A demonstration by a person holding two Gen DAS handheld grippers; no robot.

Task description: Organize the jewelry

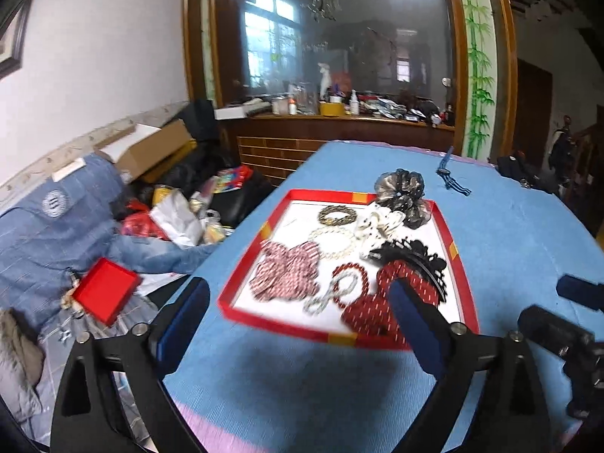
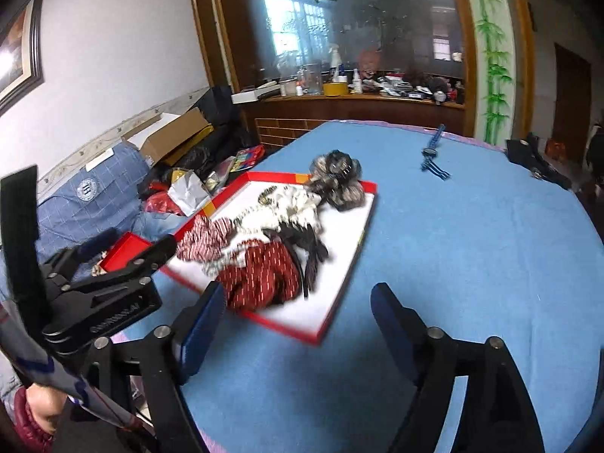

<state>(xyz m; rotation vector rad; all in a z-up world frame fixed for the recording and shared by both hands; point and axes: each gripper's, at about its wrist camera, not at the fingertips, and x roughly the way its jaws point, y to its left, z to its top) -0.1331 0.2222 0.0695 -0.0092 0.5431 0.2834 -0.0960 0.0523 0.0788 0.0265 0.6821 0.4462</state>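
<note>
We saw the blue surface [image 1: 509, 226] bearing the red-rimmed tray [image 1: 458, 294] of jewelry just ahead of both grippers. The left gripper [image 1: 298, 302] and right gripper [image 2: 296, 305] stood wide apart, holding nothing.

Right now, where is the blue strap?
In both views the blue strap lies on the blue cloth, outside the red tray, toward the table's far right.

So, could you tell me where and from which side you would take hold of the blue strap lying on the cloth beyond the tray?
I would probably pinch the blue strap at its straight middle run, from above, jaws across its width. It lies flat, alone on the blue cloth, clear of the red tray.
</note>
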